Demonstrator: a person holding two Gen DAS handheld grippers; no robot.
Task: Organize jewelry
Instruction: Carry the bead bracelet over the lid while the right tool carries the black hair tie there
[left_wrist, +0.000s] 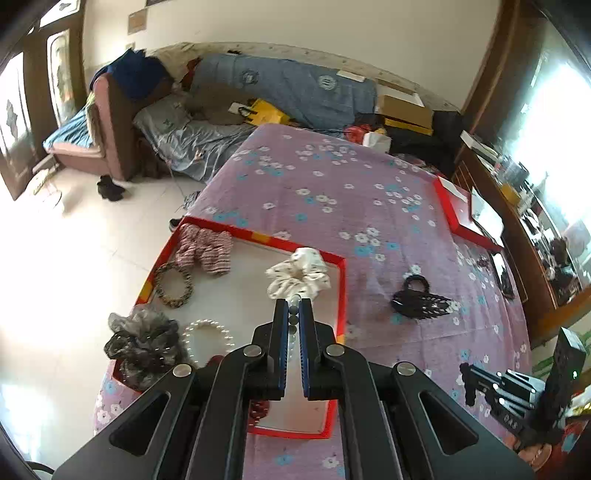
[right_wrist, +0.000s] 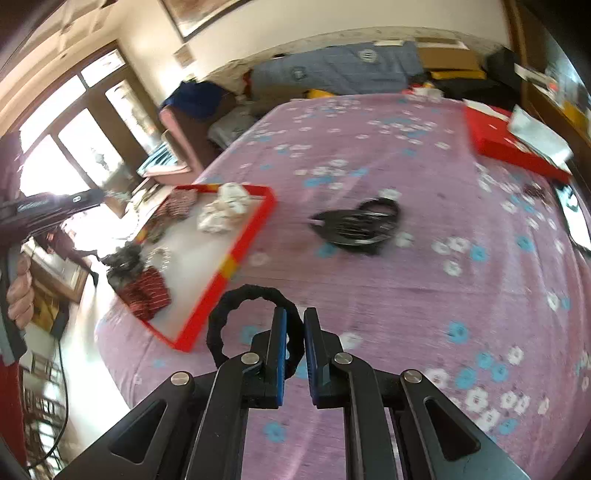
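My right tool (right_wrist: 294, 321) pinches a black hair tie (right_wrist: 236, 295), its loop hanging left, toward the red tray (right_wrist: 236, 254) ahead-left on the bed (right_wrist: 424, 295). My left tool (left_wrist: 293, 310), already above the tray, grips a grey bead bracelet (left_wrist: 293, 317). Farther right lies a black hair clip (left_wrist: 421, 301).

Black claw (left_wrist: 294, 306), blue pads (left_wrist: 283, 332), silver screws.

right view motion-blurred: black hair clip (right_wrist: 354, 225) smeared | bead string (left_wrist: 293, 325) mostly hidden between left jaws | dark red item (left_wrist: 258, 408) hidden behind left gripper body | black hair tie (right_wrist: 255, 325) partly behind right jaws
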